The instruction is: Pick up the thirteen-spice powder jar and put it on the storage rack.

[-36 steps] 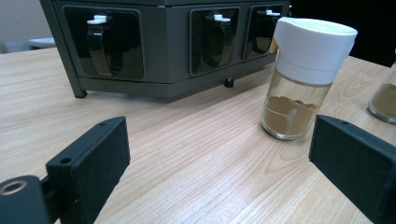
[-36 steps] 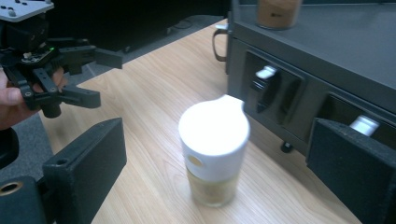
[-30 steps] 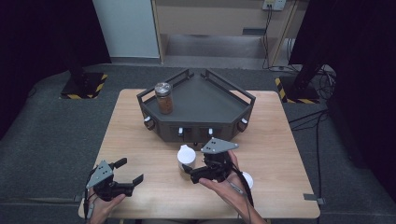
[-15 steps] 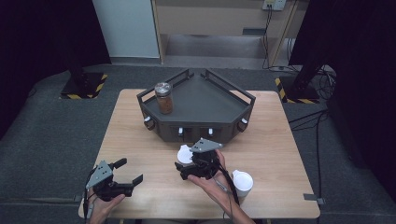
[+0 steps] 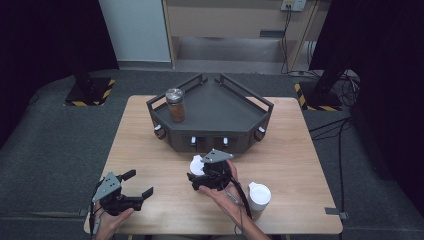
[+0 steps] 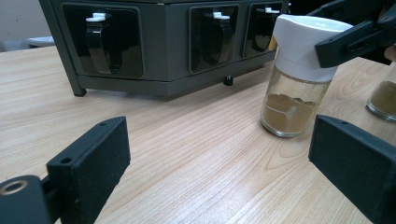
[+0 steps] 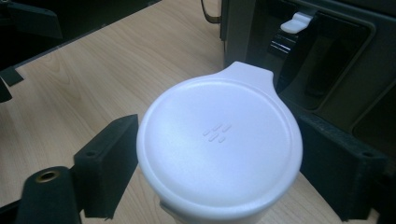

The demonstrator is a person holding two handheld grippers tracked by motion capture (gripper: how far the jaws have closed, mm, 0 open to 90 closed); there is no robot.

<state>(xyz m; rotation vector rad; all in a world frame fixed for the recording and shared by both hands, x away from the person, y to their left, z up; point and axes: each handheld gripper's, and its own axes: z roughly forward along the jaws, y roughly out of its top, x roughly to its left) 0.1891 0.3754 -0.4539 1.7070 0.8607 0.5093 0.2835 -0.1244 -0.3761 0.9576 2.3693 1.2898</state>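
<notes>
A glass spice jar (image 5: pixel 196 163) with a white flip lid (image 7: pixel 219 144) and brown powder stands on the wooden table just in front of the dark rack. My right gripper (image 5: pixel 199 173) comes at it from the right. Its jaws have just been closing with the lid between them, and both pads now lie against the lid's sides. From the left gripper view the same jar (image 6: pixel 299 70) shows with a black jaw on its cap. My left gripper (image 5: pixel 138 183) rests low at the front left, open, with nothing between its jaws (image 6: pixel 219 163).
A dark grey three-sided rack (image 5: pixel 215 117) stands at the table's middle back, with a brown-filled jar (image 5: pixel 175 104) on top and white-tabbed slots (image 6: pixel 112 42) in its front. A second white-lidded jar (image 5: pixel 259 196) stands at the front right, beside my right forearm.
My right gripper has moved left and down onto the spice jar, and its jaws have narrowed around the lid. The jar at the front right is now uncovered. The left gripper has stayed put.
</notes>
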